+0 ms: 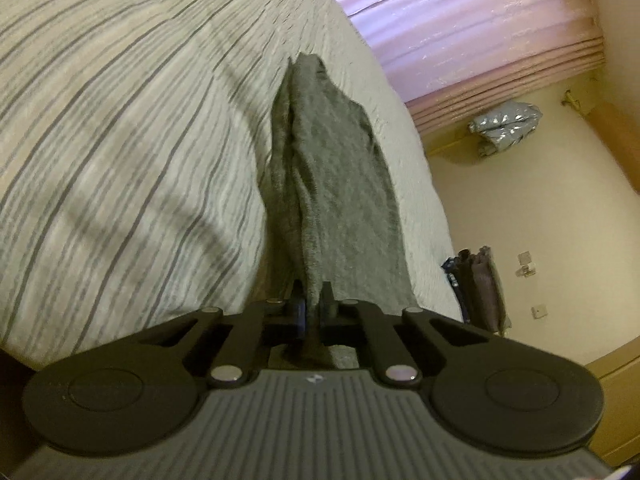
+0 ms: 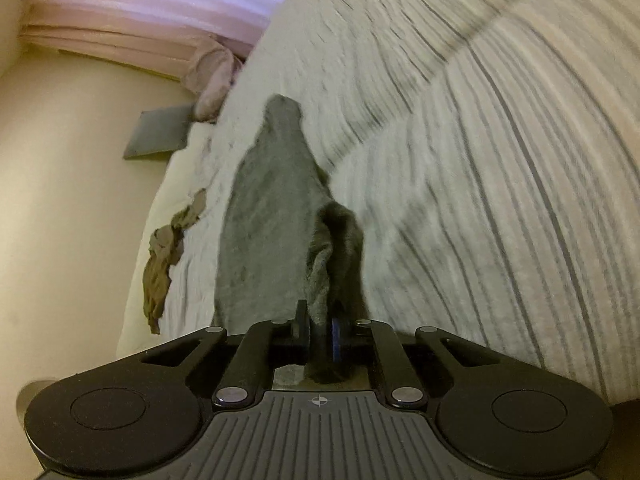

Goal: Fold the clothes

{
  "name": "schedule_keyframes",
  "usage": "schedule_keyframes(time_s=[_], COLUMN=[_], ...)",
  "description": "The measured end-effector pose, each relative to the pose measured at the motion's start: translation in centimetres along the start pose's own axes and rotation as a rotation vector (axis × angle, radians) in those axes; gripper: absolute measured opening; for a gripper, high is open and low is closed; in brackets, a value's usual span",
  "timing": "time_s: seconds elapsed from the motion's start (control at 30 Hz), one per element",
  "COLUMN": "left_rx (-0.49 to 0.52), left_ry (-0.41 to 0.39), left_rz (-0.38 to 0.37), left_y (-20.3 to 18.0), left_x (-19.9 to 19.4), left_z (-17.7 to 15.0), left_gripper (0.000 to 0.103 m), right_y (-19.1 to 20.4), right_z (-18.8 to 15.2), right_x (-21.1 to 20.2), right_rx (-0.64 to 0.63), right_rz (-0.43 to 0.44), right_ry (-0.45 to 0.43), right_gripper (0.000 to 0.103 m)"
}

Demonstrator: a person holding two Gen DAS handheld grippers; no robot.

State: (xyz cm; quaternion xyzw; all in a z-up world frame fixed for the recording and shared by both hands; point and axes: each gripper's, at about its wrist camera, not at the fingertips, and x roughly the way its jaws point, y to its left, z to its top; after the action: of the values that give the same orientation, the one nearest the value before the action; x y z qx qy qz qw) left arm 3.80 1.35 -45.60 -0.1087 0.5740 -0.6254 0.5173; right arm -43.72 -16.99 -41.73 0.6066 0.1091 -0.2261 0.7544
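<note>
A grey knit garment [image 1: 336, 184] lies stretched along the edge of a bed with a striped cover [image 1: 120, 140]. My left gripper [image 1: 313, 304] is shut on the garment's near edge, and the cloth bunches between its pads. In the right wrist view the same grey garment [image 2: 272, 208] runs away from me over the striped cover [image 2: 480, 160]. My right gripper [image 2: 321, 328] is shut on a raised fold of it, which stands up just beyond the fingertips. Neither gripper shows in the other's view.
An olive-brown piece of clothing [image 2: 164, 256] lies crumpled at the bed's left edge. A grey flat cushion [image 2: 158, 132] and a pinkish bundle [image 2: 212, 80] sit on the floor near pink curtains [image 1: 460, 20]. A silver bag [image 1: 504, 124] and dark folded clothes [image 1: 476, 284] lie right of the bed.
</note>
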Motion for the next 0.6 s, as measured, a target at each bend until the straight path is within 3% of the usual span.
schedule_keyframes(time_s=[0.17,0.43,0.6], left_rx=[0.017,-0.068,-0.086], left_ry=[-0.013,0.007,-0.008], left_rz=[-0.029,-0.013,-0.018], left_y=[-0.8,0.9,0.0], left_x=[-1.6,-4.6,-5.6], left_z=[-1.3,-6.8,-6.6], left_gripper=[0.003,0.003,0.003], right_y=[2.2,1.6,2.2], right_z=[-1.0,-5.8,-6.8], right_x=[-1.2,-3.7,-4.7], right_rx=[-0.066,-0.02,-0.016], right_rz=[0.025,-0.013,-0.03], right_ry=[-0.025,0.028,0.062], right_gripper=[0.007,0.008,0.008])
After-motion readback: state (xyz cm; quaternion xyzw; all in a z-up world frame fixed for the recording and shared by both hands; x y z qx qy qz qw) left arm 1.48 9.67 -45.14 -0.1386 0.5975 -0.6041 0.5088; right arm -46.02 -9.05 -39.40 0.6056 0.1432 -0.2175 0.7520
